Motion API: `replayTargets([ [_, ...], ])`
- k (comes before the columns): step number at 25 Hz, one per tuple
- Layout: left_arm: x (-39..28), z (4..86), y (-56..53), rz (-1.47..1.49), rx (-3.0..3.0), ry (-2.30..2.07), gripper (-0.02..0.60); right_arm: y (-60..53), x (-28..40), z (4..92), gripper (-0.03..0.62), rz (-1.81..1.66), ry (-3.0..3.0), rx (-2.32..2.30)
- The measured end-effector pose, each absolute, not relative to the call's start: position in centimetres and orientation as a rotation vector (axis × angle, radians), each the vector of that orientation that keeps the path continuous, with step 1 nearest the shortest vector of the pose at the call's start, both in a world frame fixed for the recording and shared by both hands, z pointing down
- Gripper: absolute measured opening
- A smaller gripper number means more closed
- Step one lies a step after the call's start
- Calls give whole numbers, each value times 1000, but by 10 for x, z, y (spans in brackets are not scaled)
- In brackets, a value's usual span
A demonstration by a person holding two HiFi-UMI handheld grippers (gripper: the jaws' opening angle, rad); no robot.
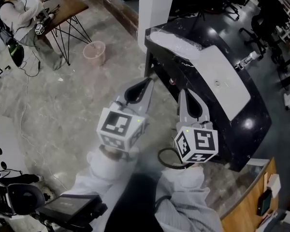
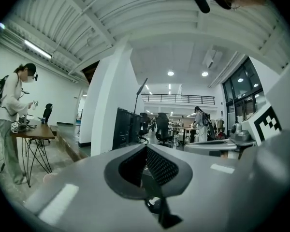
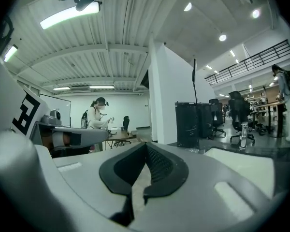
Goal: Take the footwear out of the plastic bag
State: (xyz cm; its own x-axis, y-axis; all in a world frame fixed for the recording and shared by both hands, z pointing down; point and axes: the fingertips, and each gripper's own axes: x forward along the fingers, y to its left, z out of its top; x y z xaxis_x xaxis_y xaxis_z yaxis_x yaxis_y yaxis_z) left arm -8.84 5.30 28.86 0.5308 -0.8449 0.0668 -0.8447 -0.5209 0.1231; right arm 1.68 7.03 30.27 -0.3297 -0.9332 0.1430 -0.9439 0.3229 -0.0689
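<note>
No footwear and no plastic bag show in any view. In the head view both grippers are held up side by side, pointing away from me. My left gripper (image 1: 148, 82) is shut with nothing between its jaws, its tip over the floor beside the black counter's (image 1: 251, 124) left end. My right gripper (image 1: 184, 93) is also shut and empty, its tip at the counter's near edge. The left gripper view shows the left gripper (image 2: 146, 147) aimed level across the room, jaws together. In the right gripper view the right gripper (image 3: 146, 145) has its pads meeting too.
The black counter has a white top (image 1: 217, 81). A white pillar (image 1: 154, 4) stands behind it. A pink bucket (image 1: 94, 52) sits on the floor. A person (image 1: 14, 13) stands at a wooden desk (image 1: 63, 8) far left. A wooden surface (image 1: 246, 207) lies at lower right.
</note>
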Motion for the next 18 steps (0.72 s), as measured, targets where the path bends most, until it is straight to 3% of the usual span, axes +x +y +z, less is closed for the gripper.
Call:
replayTargets([
  [9,-91,321,-96,30,2568,-1442,0,-84,37,327,14,266,-2480,1789],
  [18,-50,341,-246,111,2536,-1442,0,-229,62,332,14,285,-2467,1700],
])
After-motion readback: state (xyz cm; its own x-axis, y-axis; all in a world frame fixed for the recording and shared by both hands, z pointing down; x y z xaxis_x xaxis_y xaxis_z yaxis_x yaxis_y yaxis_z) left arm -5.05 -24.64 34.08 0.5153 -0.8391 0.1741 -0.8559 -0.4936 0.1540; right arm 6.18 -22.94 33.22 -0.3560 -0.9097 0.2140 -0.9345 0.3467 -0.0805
